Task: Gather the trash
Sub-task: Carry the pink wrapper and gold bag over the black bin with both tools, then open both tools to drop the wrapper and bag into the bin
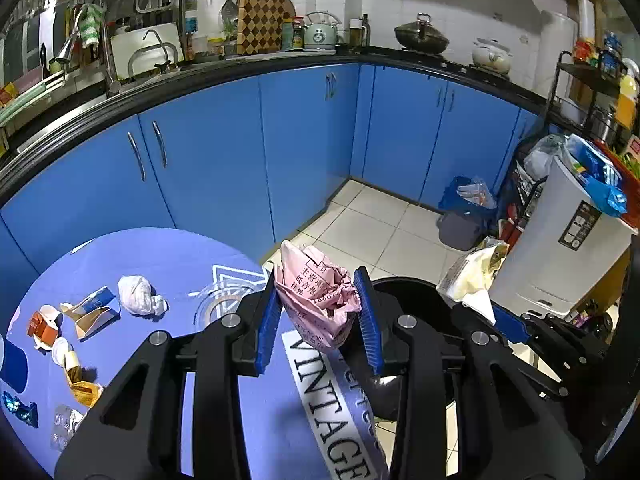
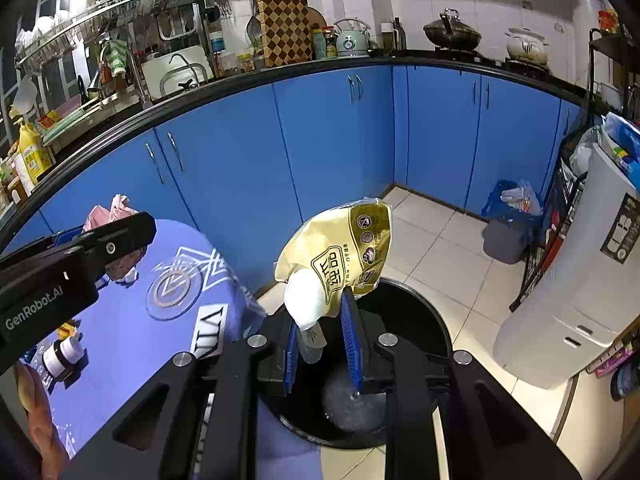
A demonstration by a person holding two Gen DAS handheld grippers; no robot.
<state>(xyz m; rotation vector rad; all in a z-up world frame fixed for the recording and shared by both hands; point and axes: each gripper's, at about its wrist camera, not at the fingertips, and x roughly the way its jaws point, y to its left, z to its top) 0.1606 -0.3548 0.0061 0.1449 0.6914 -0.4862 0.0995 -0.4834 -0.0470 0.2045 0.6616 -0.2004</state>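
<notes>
Pink paper [image 1: 320,296] clamped in left tool [image 1: 320,312] (angled down) over bin [image 1: 404,292].

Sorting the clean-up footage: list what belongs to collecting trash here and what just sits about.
Job:
- left tool shut on pink crumpled paper
- right tool shut on yellow bag
- black bin
- table scraps, white wad

Just about:
- checkered board
- kettle
- wok
- pill bottle
</notes>
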